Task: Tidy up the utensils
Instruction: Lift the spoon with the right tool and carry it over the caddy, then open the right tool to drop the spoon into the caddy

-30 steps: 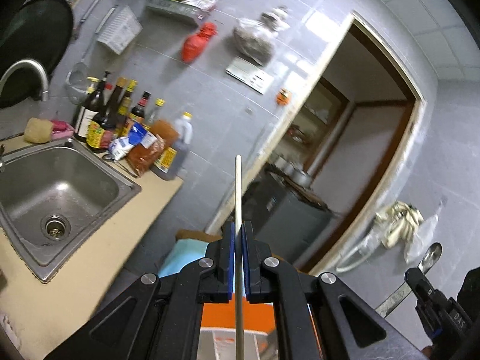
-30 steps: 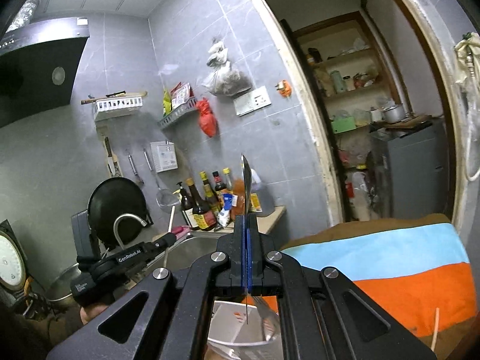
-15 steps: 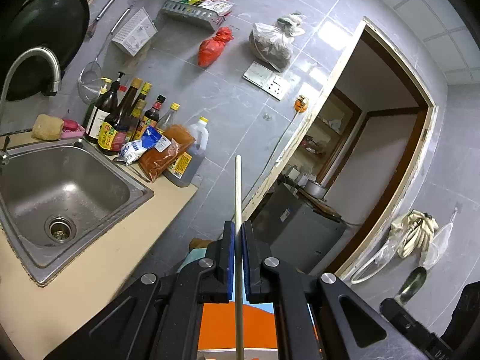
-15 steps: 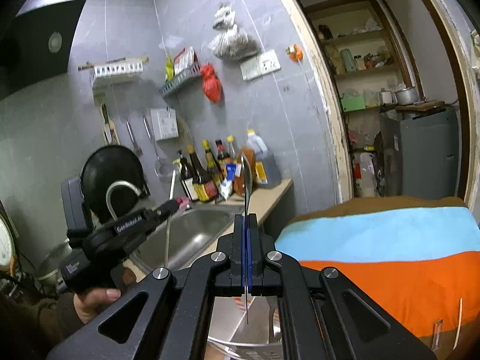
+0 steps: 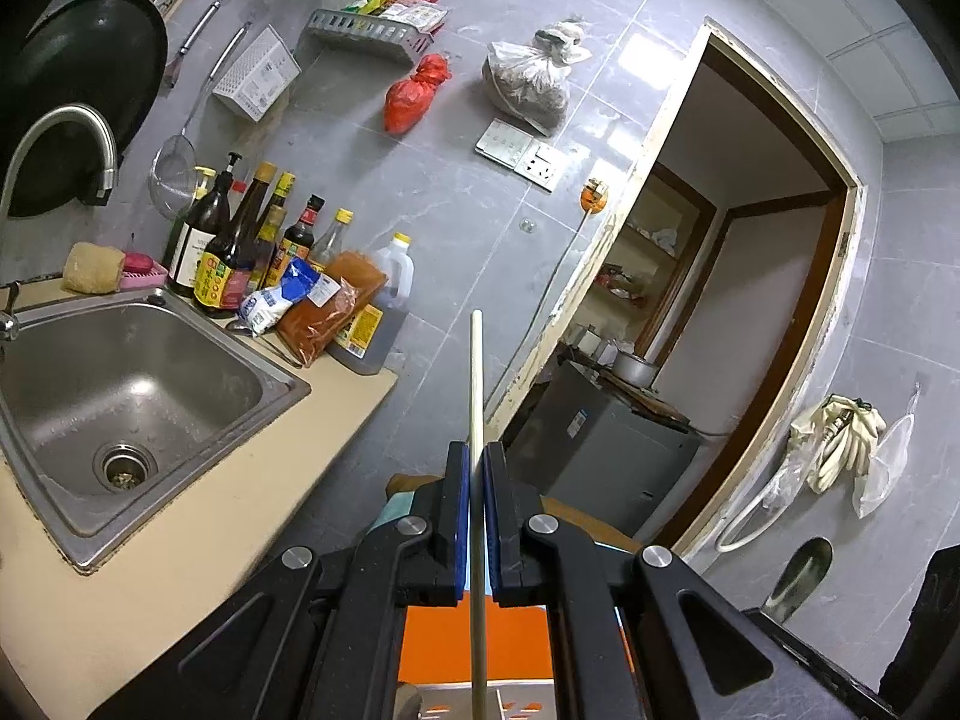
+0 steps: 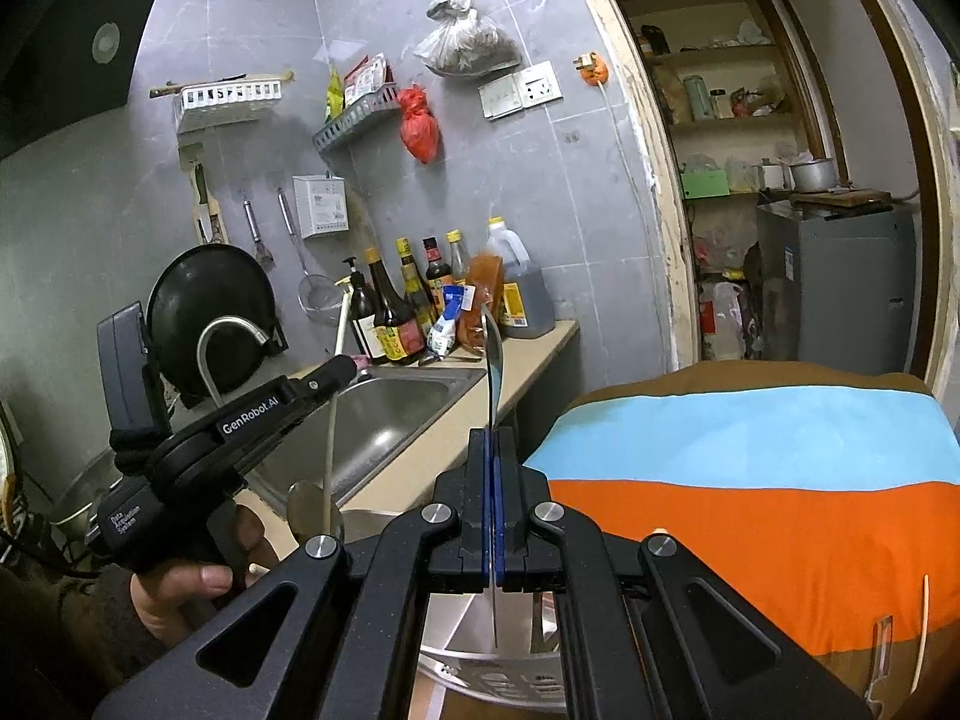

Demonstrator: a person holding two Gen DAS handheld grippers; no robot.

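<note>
While left tongs [image 5: 477, 468] pinch chopstick [image 5: 476, 378], sink [image 5: 282, 384] rim lies near.

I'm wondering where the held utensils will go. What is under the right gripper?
Under the right gripper, which is shut on a metal spoon, a white slotted basket shows, with some metal inside. The gripper body covers most of the basket, so its contents cannot be told.

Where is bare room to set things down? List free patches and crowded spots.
Free: the counter strip between the sink and the counter's front edge; the sink basin; most of the striped cloth. Crowded: the back corner, packed with bottles and bags.
</note>
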